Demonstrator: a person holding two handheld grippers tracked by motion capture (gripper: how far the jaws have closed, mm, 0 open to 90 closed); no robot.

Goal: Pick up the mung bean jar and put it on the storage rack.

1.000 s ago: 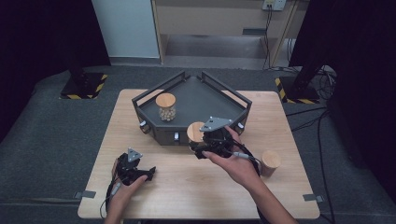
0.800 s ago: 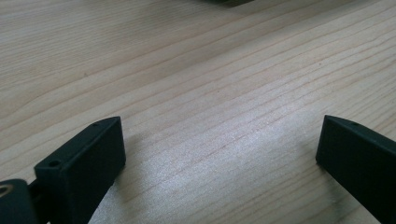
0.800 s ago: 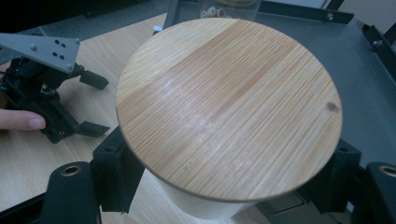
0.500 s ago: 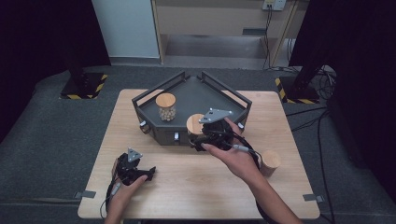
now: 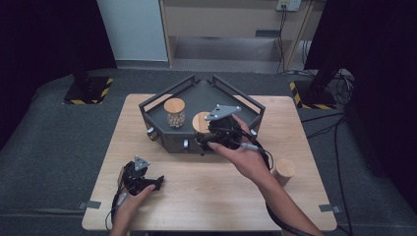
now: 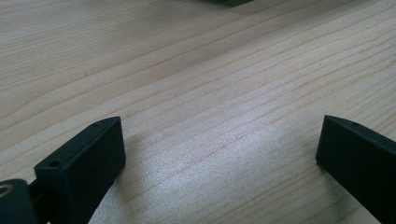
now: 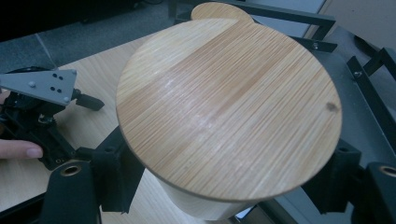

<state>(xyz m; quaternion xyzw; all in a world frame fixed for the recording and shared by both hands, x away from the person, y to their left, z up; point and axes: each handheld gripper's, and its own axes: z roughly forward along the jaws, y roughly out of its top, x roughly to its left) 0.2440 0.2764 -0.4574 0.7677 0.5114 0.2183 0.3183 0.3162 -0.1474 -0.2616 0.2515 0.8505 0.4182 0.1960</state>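
Observation:
My right gripper (image 5: 203,134) is shut on a jar with a round wooden lid (image 5: 200,122), and holds it upright above the front wall of the black tray (image 5: 248,106). In the right gripper view the lid (image 7: 229,107) spreads over both black jaws, which press on the pale jar body under it (image 7: 205,205). A second jar (image 5: 174,112), wooden-lidded and holding small round balls, stands inside the tray at its left. My left gripper (image 5: 156,182) lies on the wooden table near the front left. Its jaws stand wide apart over bare wood (image 6: 219,149).
A third wooden-lidded jar (image 5: 284,170) stands on the table (image 5: 211,196) at the right, next to my right forearm. The tray has raised black rails all round. From the right gripper view, the left gripper (image 7: 42,107) lies off to the left. Dark floor surrounds the table.
My right gripper has lifted the jar and carried it away from the person, from the table in front of the tray to above its front wall. The left gripper has stayed put.

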